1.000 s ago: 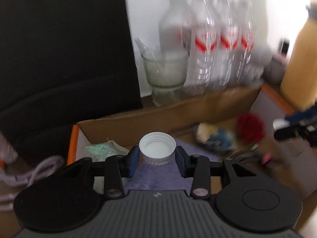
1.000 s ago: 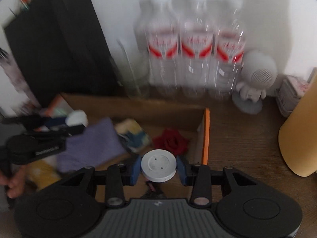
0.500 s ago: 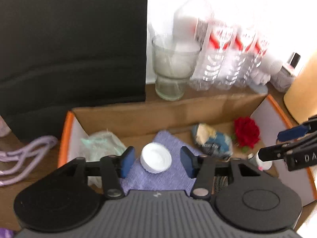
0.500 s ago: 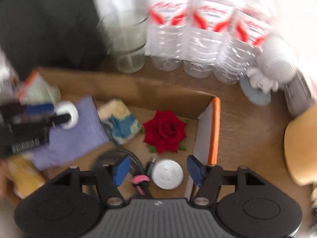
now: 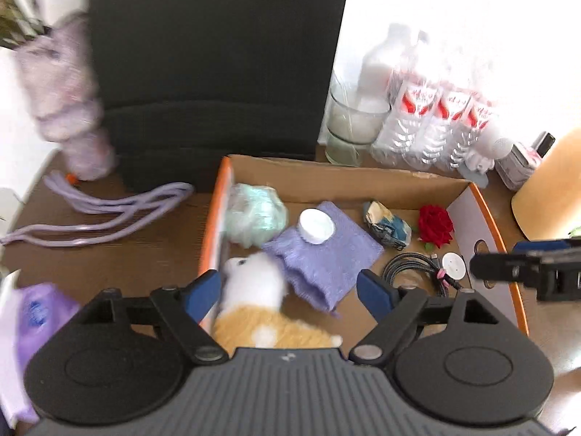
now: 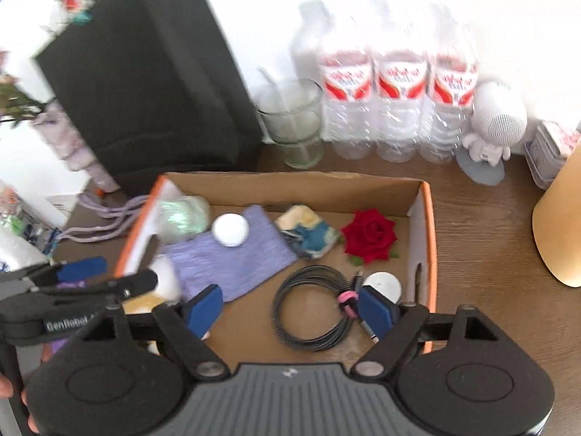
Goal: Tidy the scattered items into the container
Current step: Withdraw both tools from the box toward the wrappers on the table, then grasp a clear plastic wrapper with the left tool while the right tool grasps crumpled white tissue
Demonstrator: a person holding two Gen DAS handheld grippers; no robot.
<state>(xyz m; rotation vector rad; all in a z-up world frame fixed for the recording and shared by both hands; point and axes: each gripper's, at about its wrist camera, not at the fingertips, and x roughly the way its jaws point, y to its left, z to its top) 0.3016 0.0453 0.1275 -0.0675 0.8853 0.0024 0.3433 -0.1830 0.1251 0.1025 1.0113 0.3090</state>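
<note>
A brown wooden desk (image 6: 483, 225) runs under a white wall, with a row of water bottles (image 6: 395, 105) and a glass cup (image 6: 294, 123) along the upper middle of the right wrist frame and a black bag (image 6: 145, 83) at upper left. The cardboard box (image 6: 290, 185) sits mid-frame. A second ago each claw gripped a small white piece above the box; now both are let go. The left gripper (image 5: 288, 290) has its jaws spread wide with nothing between them, and its white bottle cap (image 5: 315, 226) lies on the purple cloth (image 5: 326, 258), centre of the left wrist frame. The right gripper (image 6: 290, 309) is likewise wide apart and empty; its white disc (image 6: 384, 285) rests in the box's lower right corner, beside the coiled black cable (image 6: 312, 312) and below the red rose (image 6: 368, 234). So both drops look finished. The purple cord (image 5: 105, 210) at middle left of the left wrist frame still lies on the desk outside the box, probably among what remains.
</note>
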